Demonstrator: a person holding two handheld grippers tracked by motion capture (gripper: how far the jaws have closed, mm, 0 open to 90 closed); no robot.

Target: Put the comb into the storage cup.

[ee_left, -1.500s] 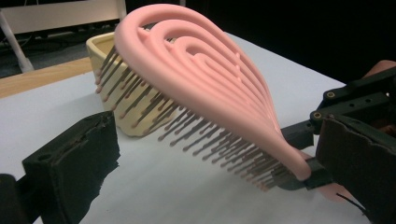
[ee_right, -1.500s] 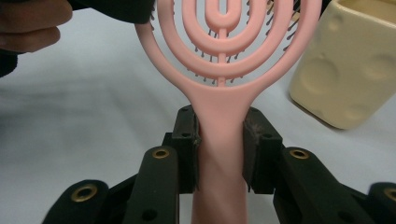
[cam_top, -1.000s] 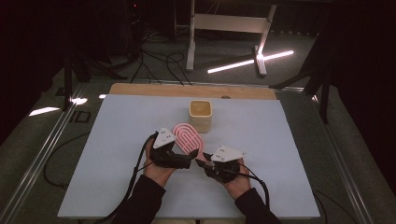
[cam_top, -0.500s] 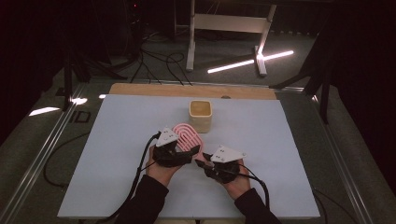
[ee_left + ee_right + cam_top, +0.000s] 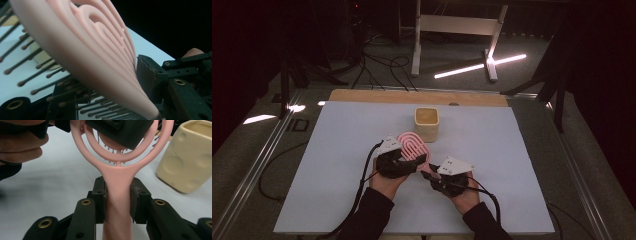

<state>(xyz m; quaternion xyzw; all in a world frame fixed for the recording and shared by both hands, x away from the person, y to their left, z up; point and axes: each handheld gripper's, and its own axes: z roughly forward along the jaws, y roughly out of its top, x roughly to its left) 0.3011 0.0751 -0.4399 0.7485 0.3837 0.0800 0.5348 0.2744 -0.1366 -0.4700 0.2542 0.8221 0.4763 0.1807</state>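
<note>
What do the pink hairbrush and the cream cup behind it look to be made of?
Pink hairbrush: probably moulded plastic, smooth and matte, with vented arches and dark ball-tipped bristles. Cream cup: could be ceramic or plastic; the soft sheen and dimpled, cheese-like walls do not settle which.

A pink hairbrush point(image 5: 413, 146) with an open, looped head and dark bristles sits just above the white table. Its handle point(image 5: 117, 202) points toward the person, head tilted.
</note>
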